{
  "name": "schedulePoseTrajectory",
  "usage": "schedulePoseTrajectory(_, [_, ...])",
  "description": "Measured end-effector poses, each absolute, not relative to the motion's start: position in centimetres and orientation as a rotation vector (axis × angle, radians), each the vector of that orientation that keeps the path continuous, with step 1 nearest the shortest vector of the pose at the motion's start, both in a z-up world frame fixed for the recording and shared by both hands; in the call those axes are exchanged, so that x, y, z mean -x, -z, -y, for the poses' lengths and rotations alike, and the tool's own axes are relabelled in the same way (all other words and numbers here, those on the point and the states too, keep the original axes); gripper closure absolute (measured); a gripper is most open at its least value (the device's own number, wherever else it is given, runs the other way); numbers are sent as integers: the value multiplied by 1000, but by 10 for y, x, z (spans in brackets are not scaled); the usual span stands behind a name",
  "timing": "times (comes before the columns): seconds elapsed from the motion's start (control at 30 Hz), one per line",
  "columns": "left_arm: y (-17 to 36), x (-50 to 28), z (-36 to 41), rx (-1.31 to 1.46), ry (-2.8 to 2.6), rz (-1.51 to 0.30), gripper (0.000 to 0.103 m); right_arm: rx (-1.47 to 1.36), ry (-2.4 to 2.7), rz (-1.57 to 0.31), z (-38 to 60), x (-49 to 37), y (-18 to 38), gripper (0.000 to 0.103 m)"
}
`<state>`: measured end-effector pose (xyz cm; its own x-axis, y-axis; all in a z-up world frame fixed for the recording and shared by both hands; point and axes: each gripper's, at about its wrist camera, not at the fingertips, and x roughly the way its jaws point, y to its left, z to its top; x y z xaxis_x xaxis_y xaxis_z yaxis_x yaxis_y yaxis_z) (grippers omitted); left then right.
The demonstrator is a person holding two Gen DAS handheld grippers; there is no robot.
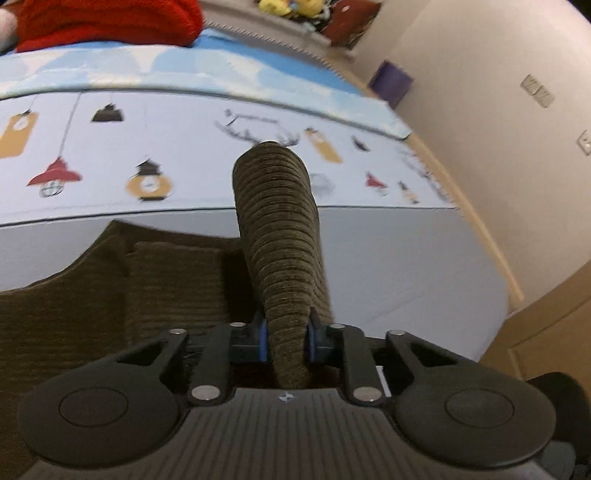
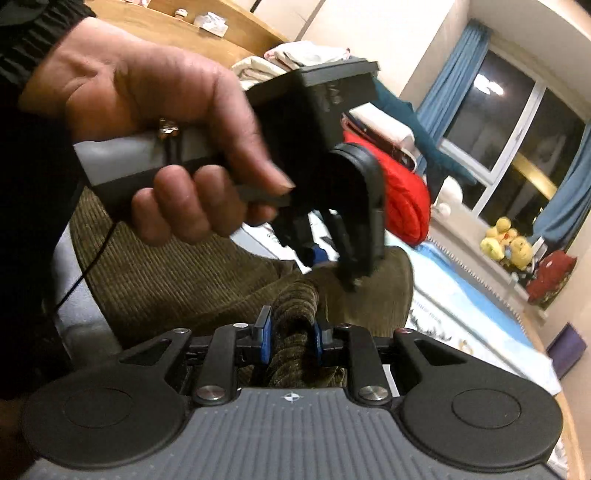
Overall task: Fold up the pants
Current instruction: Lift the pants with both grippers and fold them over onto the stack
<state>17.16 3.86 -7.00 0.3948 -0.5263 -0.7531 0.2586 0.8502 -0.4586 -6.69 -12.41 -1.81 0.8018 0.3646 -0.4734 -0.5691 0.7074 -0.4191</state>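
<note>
Here one pair of olive corduroy pants (image 1: pixel 155 280) lies on the bed (image 1: pixel 406 258), and two grippers hold it. The left gripper (image 1: pixel 286 338) is clamped on a raised fold of the cloth, and the right gripper (image 2: pixel 291 332) pinches another bunched ridge. A person's hand (image 2: pixel 166 122) carries the left tool. Beyond the pants' edge, the lantern-print sheet (image 1: pixel 184 147) lies bare up to one red garment (image 1: pixel 110 22).

Olive-brown ribbed pants (image 1: pixel 280 236) lie on the bed, a bunched fold lifted upright.
</note>
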Motion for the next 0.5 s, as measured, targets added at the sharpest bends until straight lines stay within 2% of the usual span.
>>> schedulePoseTrajectory(0.07, [70,-168,-45,262,495,-1055,85,564,-547,-400,121,63,18,74])
schedulePoseTrajectory(0.2, [65,-158,-71,255,465,-1035,85,477,-624,-413,122,65,8,58])
schedulePoseTrajectory(0.37, [56,-145,-131,290,367,-1018,85,117,-778,-423,141,51,-30,55])
schedulePoseTrajectory(0.5, [45,-124,-189,302,308,-996,86,-24,-746,-472,145,32,-37,51])
